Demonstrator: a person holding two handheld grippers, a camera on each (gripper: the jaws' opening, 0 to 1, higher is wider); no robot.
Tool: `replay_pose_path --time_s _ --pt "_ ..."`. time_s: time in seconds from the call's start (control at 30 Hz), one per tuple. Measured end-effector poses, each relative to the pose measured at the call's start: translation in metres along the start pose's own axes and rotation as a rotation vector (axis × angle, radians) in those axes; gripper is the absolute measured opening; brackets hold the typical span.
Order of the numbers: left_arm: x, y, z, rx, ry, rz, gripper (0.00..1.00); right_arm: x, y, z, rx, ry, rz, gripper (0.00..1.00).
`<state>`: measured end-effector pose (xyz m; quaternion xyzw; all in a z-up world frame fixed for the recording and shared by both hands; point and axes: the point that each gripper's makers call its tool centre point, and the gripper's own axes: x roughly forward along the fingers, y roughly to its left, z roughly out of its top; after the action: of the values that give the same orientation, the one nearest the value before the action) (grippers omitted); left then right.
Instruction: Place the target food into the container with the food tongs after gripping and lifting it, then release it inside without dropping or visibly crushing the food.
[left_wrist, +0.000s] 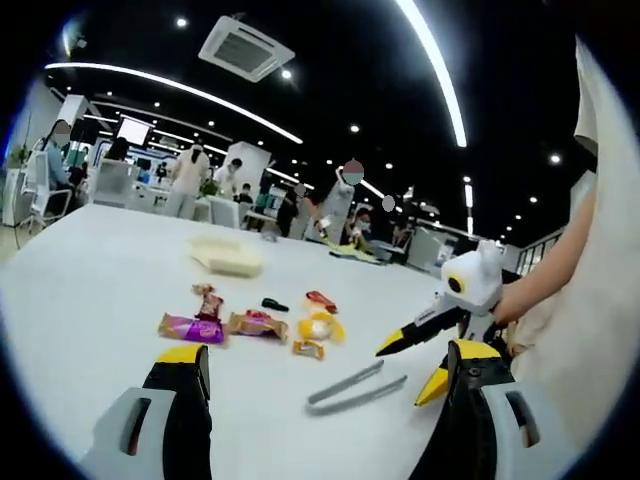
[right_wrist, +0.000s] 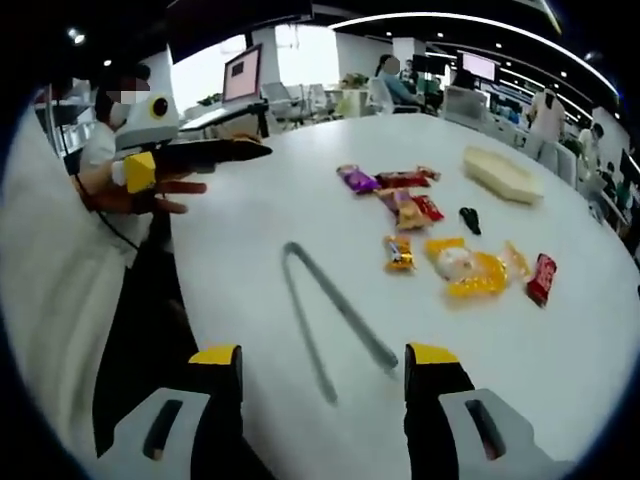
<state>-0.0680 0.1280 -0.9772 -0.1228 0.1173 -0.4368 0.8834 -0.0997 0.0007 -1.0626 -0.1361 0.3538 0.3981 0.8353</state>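
Note:
Grey metal food tongs (left_wrist: 355, 388) (right_wrist: 330, 310) lie flat on the white table (left_wrist: 110, 280) (right_wrist: 250, 230), arms spread. Several wrapped snacks lie beyond them: a purple packet (left_wrist: 190, 327) (right_wrist: 357, 179), a yellow packet (left_wrist: 318, 325) (right_wrist: 465, 270), a small orange one (left_wrist: 308, 349) (right_wrist: 399, 252) and a red one (left_wrist: 320, 300) (right_wrist: 541, 278). A cream container (left_wrist: 228, 255) (right_wrist: 503, 173) sits farther back. My left gripper (left_wrist: 326, 352) (right_wrist: 250, 150) is open and holds nothing. My right gripper (right_wrist: 323, 355) (left_wrist: 410, 365) is open just short of the tongs.
A small black object (left_wrist: 274, 304) (right_wrist: 470, 218) lies among the snacks. The person's arm and light clothing (left_wrist: 590, 300) (right_wrist: 60, 280) flank the table edge. Several people, desks and screens fill the office behind the table.

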Motion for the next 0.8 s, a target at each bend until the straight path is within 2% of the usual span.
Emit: replay_pose_path --time_s 0.27,0.53,0.8 --pt "0.002 -0.002 0.002 0.004 -0.002 -0.013 0.99 0.007 0.002 -0.006 -0.006 0.032 0.009 0.65" --pt "0.001 -0.002 0.002 0.004 -0.008 -0.004 0.99 0.008 -0.005 -0.017 -0.045 0.079 -0.029 0.49" --pt "-0.002 -0.001 -0.002 -0.006 -0.004 0.007 0.99 0.010 -0.009 -0.015 -0.028 0.061 -0.045 0.44"
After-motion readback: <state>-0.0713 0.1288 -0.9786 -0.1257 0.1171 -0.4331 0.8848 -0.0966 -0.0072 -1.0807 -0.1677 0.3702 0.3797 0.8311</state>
